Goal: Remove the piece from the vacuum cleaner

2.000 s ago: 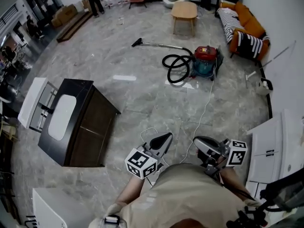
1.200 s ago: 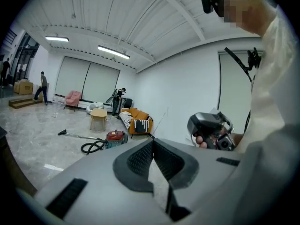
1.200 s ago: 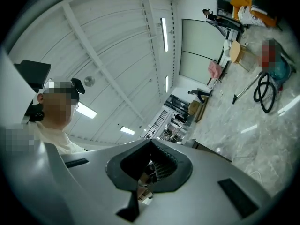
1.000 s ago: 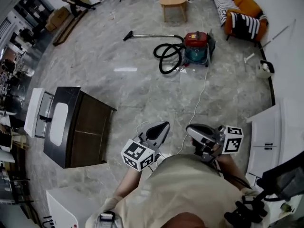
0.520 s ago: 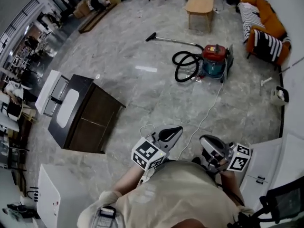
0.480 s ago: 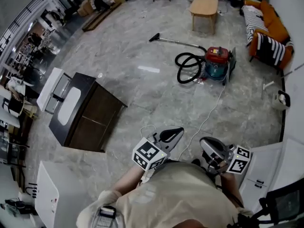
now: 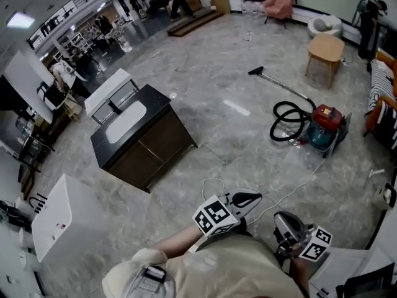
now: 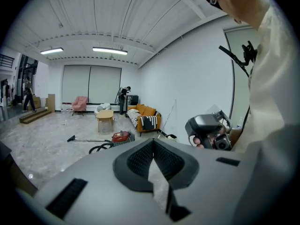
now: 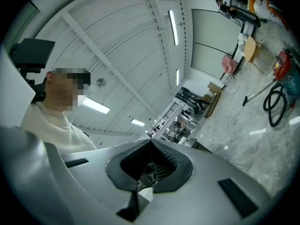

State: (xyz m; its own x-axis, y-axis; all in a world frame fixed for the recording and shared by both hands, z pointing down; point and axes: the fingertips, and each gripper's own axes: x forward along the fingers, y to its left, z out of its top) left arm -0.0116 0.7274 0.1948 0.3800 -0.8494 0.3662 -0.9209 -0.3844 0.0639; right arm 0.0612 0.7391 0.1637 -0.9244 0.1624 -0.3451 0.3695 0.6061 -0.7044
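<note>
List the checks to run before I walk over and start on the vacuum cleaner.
1. Vacuum cleaner in sight, upright on the floor: ok.
2. Within reach of either gripper: not ok, it stands well away.
3. Left gripper empty, fingers together: ok.
4. Right gripper empty, fingers together: ok.
5. Walking path: not ok, the white cord trails across the floor toward the person.
6. Joint of the hose or wand to undo: cannot tell, too small.

Large open hall dressed as a home: sofa point(image 7: 379, 73), side table point(image 7: 327, 47), armchair point(image 7: 277, 2) and freestanding sink cabinet point(image 7: 146, 138) are set on marble floor point(image 7: 217, 73), lit by ceiling strip lights point(image 8: 109, 51).
</note>
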